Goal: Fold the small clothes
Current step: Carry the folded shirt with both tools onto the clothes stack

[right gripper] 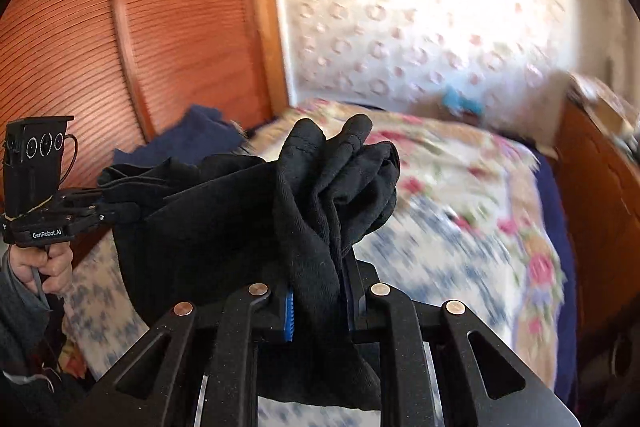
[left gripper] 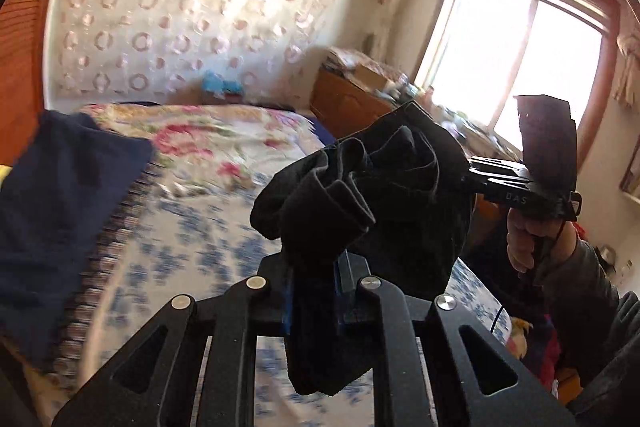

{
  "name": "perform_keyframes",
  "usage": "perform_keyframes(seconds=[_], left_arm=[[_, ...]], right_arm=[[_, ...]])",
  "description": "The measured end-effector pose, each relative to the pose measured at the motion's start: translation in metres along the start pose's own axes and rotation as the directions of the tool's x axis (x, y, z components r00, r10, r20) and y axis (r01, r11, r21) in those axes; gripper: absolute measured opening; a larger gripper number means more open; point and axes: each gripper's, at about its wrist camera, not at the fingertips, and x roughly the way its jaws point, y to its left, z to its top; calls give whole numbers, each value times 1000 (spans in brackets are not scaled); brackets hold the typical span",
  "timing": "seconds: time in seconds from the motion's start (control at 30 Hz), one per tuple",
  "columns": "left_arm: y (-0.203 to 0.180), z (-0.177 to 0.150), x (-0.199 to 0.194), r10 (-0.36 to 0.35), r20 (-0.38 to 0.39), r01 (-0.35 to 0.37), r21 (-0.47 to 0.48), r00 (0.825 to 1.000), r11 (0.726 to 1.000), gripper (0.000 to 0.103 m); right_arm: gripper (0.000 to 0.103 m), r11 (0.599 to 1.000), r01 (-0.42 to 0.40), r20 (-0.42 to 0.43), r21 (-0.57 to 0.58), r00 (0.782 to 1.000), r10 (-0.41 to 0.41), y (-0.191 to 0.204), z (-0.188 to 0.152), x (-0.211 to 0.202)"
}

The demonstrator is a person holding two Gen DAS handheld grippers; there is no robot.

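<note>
A small black garment (left gripper: 372, 187) hangs bunched in the air above the bed, stretched between both grippers. My left gripper (left gripper: 314, 291) is shut on one bunched end, which droops between its jaws. My right gripper (right gripper: 320, 295) is shut on the other end (right gripper: 320, 195). The right gripper shows in the left wrist view (left gripper: 476, 179) at the right, pinching the cloth. The left gripper shows in the right wrist view (right gripper: 108, 211) at the left, also pinching the cloth. Blue pads (right gripper: 289, 319) show beside the fabric.
A bed with a floral quilt (left gripper: 208, 163) lies below. A dark blue cloth (left gripper: 60, 207) lies on its left side by the wooden wardrobe (right gripper: 140, 27). A cluttered wooden cabinet (left gripper: 352, 95) stands by the bright window (left gripper: 512, 55).
</note>
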Motion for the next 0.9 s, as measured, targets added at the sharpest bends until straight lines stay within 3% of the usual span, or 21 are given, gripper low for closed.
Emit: perform_keyframes(seconds=[0.17, 0.3, 0.5, 0.7, 0.8, 0.87, 0.9], left_arm=[[64, 14, -57, 133, 95, -126, -72, 987, 989, 15], [112, 21, -97, 240, 158, -218, -147, 958, 965, 15], [185, 7, -116, 356, 146, -308, -275, 923, 911, 15], [246, -23, -80, 402, 33, -363, -365, 915, 857, 15], [255, -32, -70, 417, 0, -389, -356, 909, 850, 15], [252, -33, -70, 430, 1, -405, -335, 903, 851, 17], [251, -32, -71, 434, 0, -410, -328, 901, 851, 22]], right_arm=[[17, 988, -115, 32, -98, 992, 119, 44, 67, 57], [17, 968, -197, 32, -157, 978, 204, 80, 120, 106], [17, 934, -285, -43, -215, 958, 283, 118, 182, 207], [18, 928, -295, -159, -229, 951, 264, 137, 200, 323], [24, 936, -256, -181, -242, 960, 216, 137, 196, 356], [45, 945, -222, -162, -239, 969, 187, 131, 201, 367], [48, 950, -206, -145, -234, 974, 175, 128, 200, 366]])
